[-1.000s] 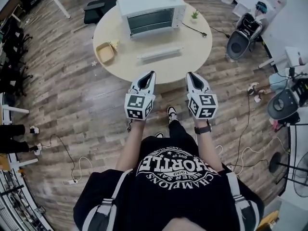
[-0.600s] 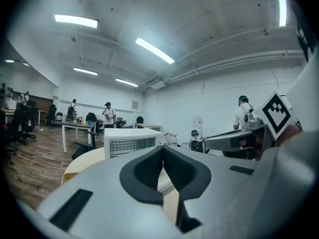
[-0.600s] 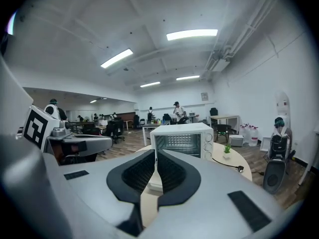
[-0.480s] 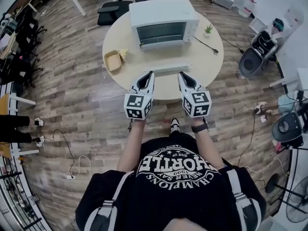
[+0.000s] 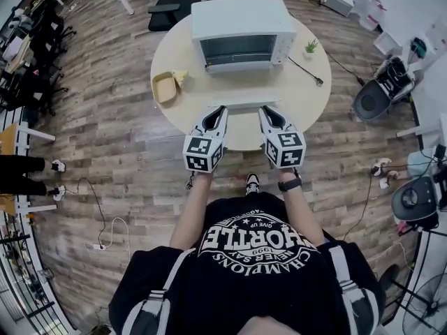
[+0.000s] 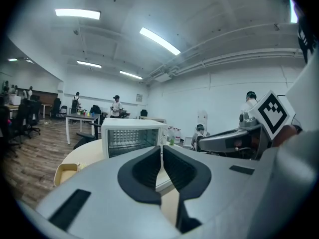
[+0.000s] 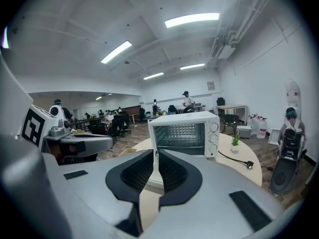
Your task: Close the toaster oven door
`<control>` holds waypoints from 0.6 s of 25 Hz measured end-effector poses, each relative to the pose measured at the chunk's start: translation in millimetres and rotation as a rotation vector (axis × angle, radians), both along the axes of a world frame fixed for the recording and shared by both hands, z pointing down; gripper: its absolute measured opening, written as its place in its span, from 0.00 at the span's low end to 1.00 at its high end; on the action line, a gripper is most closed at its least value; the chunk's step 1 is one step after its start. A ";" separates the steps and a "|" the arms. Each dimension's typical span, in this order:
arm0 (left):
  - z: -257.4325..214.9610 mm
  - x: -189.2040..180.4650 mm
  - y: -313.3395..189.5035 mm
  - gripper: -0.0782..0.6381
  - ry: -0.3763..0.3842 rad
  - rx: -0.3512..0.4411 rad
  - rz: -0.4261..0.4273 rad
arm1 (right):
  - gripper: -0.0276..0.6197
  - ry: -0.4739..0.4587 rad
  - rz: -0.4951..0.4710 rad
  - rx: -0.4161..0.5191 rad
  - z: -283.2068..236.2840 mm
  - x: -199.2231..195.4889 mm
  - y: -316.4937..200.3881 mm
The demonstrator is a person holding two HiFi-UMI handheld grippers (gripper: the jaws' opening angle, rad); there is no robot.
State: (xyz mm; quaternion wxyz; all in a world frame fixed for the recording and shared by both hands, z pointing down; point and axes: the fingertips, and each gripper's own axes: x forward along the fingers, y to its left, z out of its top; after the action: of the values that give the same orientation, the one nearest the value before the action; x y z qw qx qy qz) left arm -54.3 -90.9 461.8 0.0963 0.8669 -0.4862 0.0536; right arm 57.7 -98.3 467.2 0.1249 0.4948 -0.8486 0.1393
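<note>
Oven (image 5: 241,21) is set at the 12 o'clock side of a round bench (image 5: 300,107), with its front turned toward 6 o'clock. Its door (image 5: 243,105) is let down flat and open, so that its free edge is laid out toward 6 o'clock. The inside, with a wire rack (image 7: 187,133), is laid bare in both gripper views.

Both grippers are held level over the 6 o'clock rim of the bench and pointed toward 12 o'clock at the oven. The tips of the left gripper (image 5: 221,109) are placed just beside the door's free edge at its 9 o'clock end. Its jaws are pressed together with nothing between them. The tips of the right gripper (image 5: 265,109) are placed at the 3 o'clock end of that edge. Its jaws have just been opening and are parted by a narrow gap. Nothing is pinched in that gap, and the door's edge is seen through it beyond the tips. Whether either gripper is touching the door cannot be told.

A tray (image 5: 165,88) is laid at the bench's 9 o'clock side. A small plant (image 5: 311,47) is stood at 2 o'clock beside the oven.
</note>
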 end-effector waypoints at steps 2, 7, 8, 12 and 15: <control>4.8 1.7 -7.0 0.14 -0.004 -0.010 -0.015 | 0.13 -0.003 -0.004 -0.009 3.1 5.7 -9.0; 18.9 5.6 -24.5 0.14 -0.011 -0.036 -0.055 | 0.14 -0.003 -0.032 -0.033 14.2 17.8 -27.9; 22.9 8.0 -27.7 0.14 -0.015 -0.041 -0.060 | 0.14 -0.004 -0.037 -0.035 16.6 21.6 -31.0; 39.0 15.1 -38.6 0.14 -0.010 -0.056 -0.090 | 0.11 -0.003 -0.048 -0.043 27.7 38.5 -43.5; 51.8 18.6 -43.2 0.18 0.000 -0.073 -0.117 | 0.13 -0.012 -0.052 -0.059 38.6 48.0 -50.6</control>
State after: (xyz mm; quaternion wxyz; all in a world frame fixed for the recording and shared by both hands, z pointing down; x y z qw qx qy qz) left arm -35.7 -134.1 513.6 0.1307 0.8328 -0.5339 0.0655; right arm 105.7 -148.9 505.8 0.1379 0.4678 -0.8575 0.1638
